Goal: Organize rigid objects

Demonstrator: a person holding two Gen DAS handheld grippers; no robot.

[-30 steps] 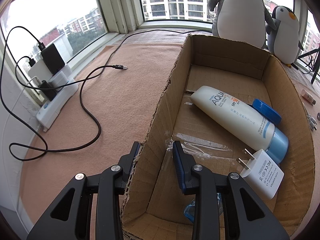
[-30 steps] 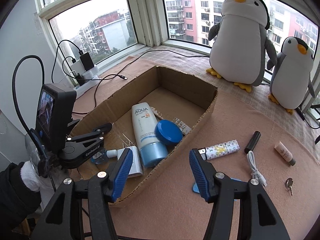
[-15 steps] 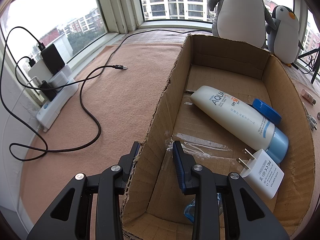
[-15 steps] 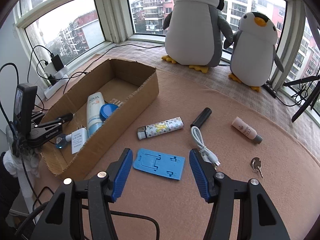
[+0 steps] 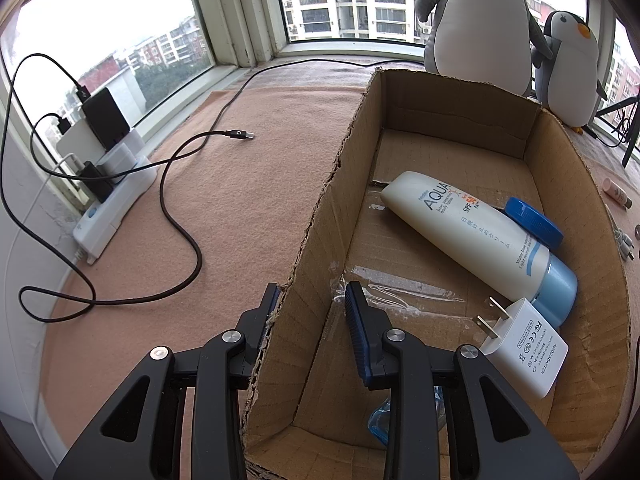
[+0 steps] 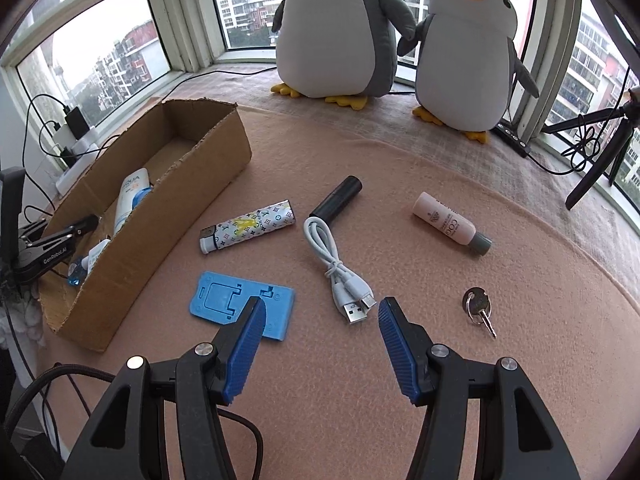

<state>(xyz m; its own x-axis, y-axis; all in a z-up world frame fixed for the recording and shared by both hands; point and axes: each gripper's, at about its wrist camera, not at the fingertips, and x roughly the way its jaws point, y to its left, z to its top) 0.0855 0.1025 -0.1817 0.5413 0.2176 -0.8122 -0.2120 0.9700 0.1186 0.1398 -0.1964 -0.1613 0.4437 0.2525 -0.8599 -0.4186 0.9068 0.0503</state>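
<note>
My left gripper straddles the left wall of the cardboard box, its jaws a little apart with the wall between them. The box holds a white sunscreen tube, a blue lid and a white charger plug. My right gripper is open and empty above the mat, over a white USB cable. Around it lie a blue phone stand, a patterned lighter, a black cylinder, a pink bottle and a key.
Two plush penguins stand at the back by the windows. A power strip with chargers and a black cable lie left of the box. A tripod leg stands at the far right.
My right gripper has swung right, away from the box, and come down over the loose items, now above the white cable. The left gripper has not moved.
</note>
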